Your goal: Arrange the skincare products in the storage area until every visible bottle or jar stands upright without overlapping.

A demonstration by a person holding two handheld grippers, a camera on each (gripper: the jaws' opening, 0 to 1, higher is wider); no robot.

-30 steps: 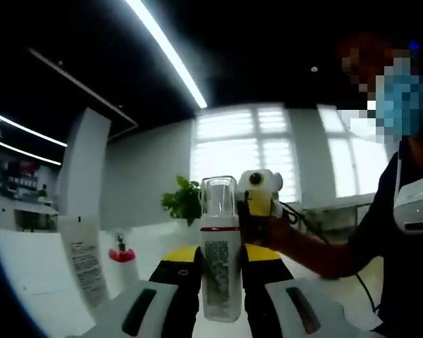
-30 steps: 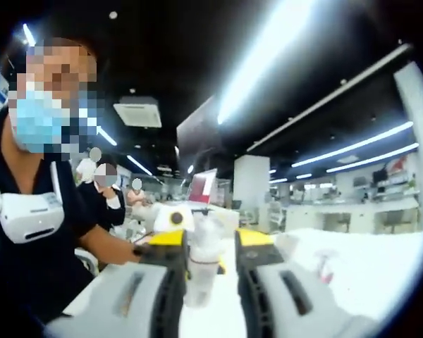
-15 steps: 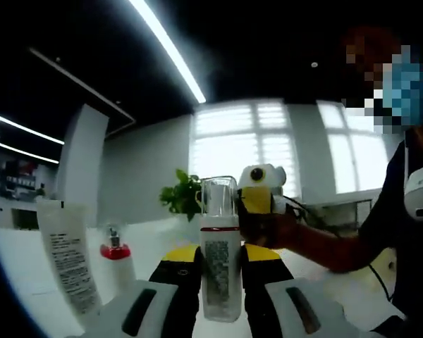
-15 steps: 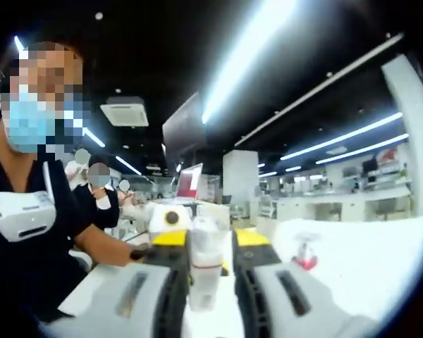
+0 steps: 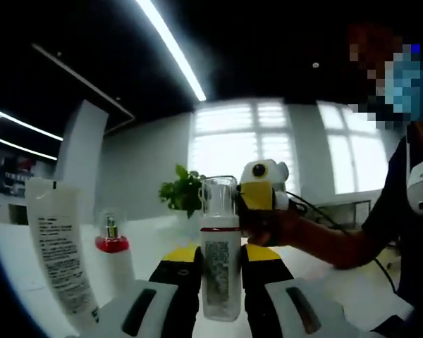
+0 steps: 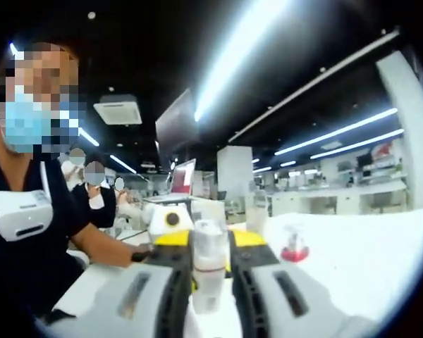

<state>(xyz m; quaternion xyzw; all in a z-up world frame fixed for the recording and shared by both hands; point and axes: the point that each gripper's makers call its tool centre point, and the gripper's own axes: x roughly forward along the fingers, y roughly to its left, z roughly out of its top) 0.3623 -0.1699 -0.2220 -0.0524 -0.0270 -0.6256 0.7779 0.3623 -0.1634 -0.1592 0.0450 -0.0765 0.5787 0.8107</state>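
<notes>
Clear plastic capped the bottle (image 5: 219,264) that stood upright between your left gripper (image 5: 220,282)'s jaws, its long axis vertical and in line with them. Those jaws looked narrowed to the bottle's width, both sides at its lower body, so I judged the left gripper clamped on it. In the right gripper view the same bottle (image 6: 209,271) stood between your right gripper (image 6: 209,278)'s jaws too, close on either side; whether they pressed it I could not tell. Just left of the left gripper a white tube (image 5: 60,260) stood on end, with a red-collared pump (image 5: 113,246) beside it. Further off, the table (image 6: 352,253) lay bare. Both hands were equally near the bottle.
</notes>
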